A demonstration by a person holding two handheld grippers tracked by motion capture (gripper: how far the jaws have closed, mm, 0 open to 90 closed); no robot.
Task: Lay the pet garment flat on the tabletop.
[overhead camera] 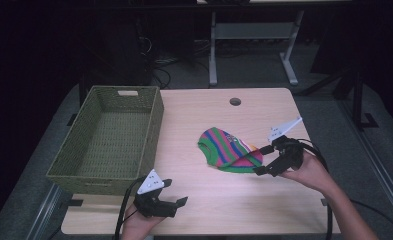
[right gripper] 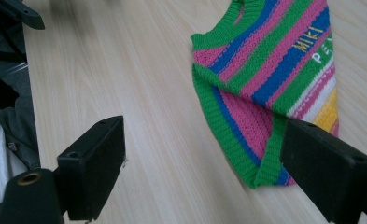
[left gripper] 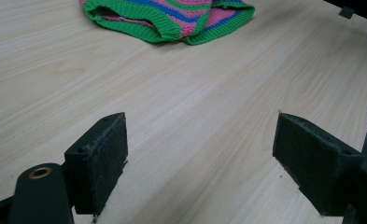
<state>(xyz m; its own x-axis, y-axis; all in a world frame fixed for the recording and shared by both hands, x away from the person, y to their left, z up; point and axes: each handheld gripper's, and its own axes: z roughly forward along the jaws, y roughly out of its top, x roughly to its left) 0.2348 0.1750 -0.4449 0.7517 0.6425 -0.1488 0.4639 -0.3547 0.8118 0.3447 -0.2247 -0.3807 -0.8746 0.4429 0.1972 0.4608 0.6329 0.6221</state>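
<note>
1. Nearest the high view's camera, the left claw (overhead camera: 173, 192) sits at the near edge of the surface (overhead camera: 194, 120), held in a hand (overhead camera: 136, 225) that comes in from the bottom; its jaws stand wide apart with nothing between them.
2. From the left gripper view, the two black pads (left gripper: 102, 161) of that claw (left gripper: 200, 163) frame bare light wood, just above the surface, and the garment lies well ahead of them at the top of the picture.
3. On the right, the right claw (overhead camera: 262, 159) is held by the other hand (overhead camera: 311, 172), with its grey three-cornered plate (overhead camera: 283, 129) on top and a black cable trailing back along the forearm.
4. Its jaws are also spread wide and grip nothing; in the high view they sit at the near right edge of the striped knitted sweater (overhead camera: 227, 148).
5. That small sweater, banded in green, pink and blue with a patch of white and yellow, lies folded and rumpled on the surface, right of centre.
6. In the right gripper view, the sweater (right gripper: 265, 79) shows yellow and white lettering, and its green ribbed hem runs down to the right-hand pad (right gripper: 326, 168); whether the pad touches the knit cannot be told.
7. A green woven basket (overhead camera: 151, 125) stands on the left part of the surface, well apart from the sweater and just beyond the left claw, with nothing inside it.
8. A round cable hole (overhead camera: 235, 101) sits near the far edge of the surface.
</note>
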